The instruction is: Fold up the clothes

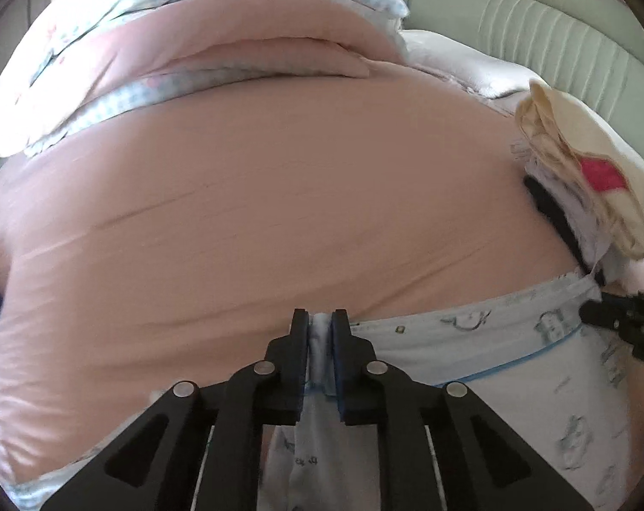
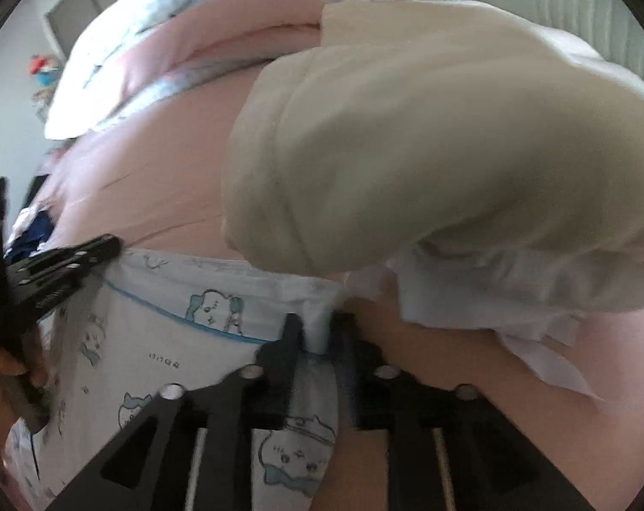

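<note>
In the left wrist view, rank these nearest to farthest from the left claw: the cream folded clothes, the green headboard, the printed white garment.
1. Printed white garment, pinched in the left claw.
2. Cream folded clothes, on the right.
3. Green headboard, top right, behind the stack.

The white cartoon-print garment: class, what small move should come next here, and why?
Probably lift and draw both corners forward together. The left gripper and right gripper each pinch an end of the white cartoon-print garment, its edge spanning between them over the pink bedding.
</note>
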`<state>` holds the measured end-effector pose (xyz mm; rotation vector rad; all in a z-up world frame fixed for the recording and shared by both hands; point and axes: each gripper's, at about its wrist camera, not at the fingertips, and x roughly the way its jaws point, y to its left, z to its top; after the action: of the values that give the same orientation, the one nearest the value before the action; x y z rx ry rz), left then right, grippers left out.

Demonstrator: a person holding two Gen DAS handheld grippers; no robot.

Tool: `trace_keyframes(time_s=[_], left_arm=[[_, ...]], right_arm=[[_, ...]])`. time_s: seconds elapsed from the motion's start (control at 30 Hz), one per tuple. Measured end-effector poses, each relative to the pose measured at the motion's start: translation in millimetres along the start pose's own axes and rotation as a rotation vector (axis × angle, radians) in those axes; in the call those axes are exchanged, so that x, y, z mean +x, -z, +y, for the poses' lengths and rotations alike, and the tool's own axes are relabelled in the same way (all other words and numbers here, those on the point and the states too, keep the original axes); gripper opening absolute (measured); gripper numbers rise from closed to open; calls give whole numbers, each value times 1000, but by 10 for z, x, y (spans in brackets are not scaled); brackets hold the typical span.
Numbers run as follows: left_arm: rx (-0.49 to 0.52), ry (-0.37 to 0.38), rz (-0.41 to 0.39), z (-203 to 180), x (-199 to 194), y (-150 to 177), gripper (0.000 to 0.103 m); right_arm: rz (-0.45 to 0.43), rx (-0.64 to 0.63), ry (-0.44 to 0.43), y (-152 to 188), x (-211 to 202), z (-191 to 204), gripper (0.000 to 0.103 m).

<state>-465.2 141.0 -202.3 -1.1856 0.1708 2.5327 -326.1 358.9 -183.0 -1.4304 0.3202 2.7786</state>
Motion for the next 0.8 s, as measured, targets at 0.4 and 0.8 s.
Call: trace_keyframes(time_s=[0.4,0.8], left_arm=[[83,165,189,-236,-146,470,12],[-105,193,90,188,-278,-24,13]], right_arm=[[138,-229,-114,280,12,521,23],[-27,-197,22,181,-106,502,26]])
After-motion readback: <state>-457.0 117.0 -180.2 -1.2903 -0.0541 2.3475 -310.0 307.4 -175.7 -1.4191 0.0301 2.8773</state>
